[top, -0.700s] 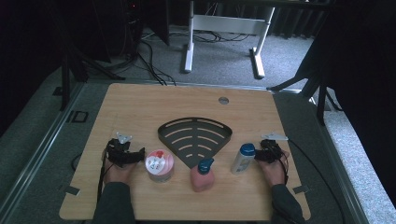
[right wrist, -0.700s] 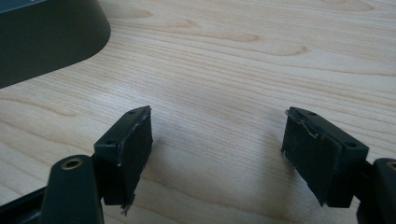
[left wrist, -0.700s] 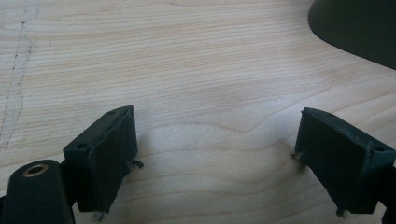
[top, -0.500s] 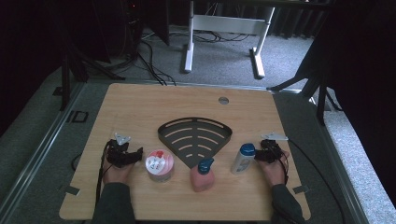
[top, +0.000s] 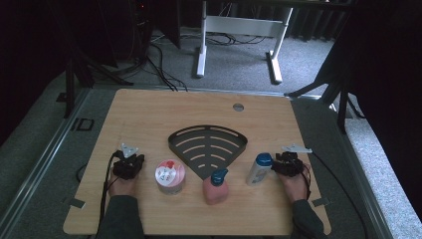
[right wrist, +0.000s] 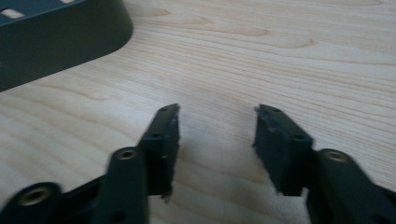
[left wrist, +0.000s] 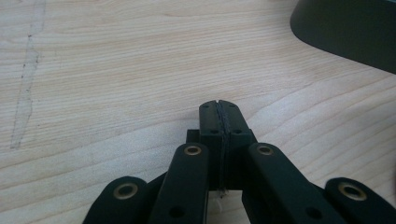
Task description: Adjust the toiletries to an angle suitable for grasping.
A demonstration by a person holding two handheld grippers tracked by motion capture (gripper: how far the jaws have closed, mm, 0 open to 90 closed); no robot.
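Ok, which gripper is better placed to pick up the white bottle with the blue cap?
Right. The right gripper sits right beside the white bottle with its jaws open and nothing between them. The left gripper is shut, with the pink-lidded jar and pink pump bottle in between.

Cut off by the top edge in both gripper views: the black tray [left wrist: 345, 32], one curved corner in each. Blurred at the right gripper [right wrist: 215, 140], soft-edged along both jaws. Too small to read on the red-and-white lid of the pink jar [top: 170, 175] (print of some kind). Cropped at the bottom edge of the high view: both forearms.
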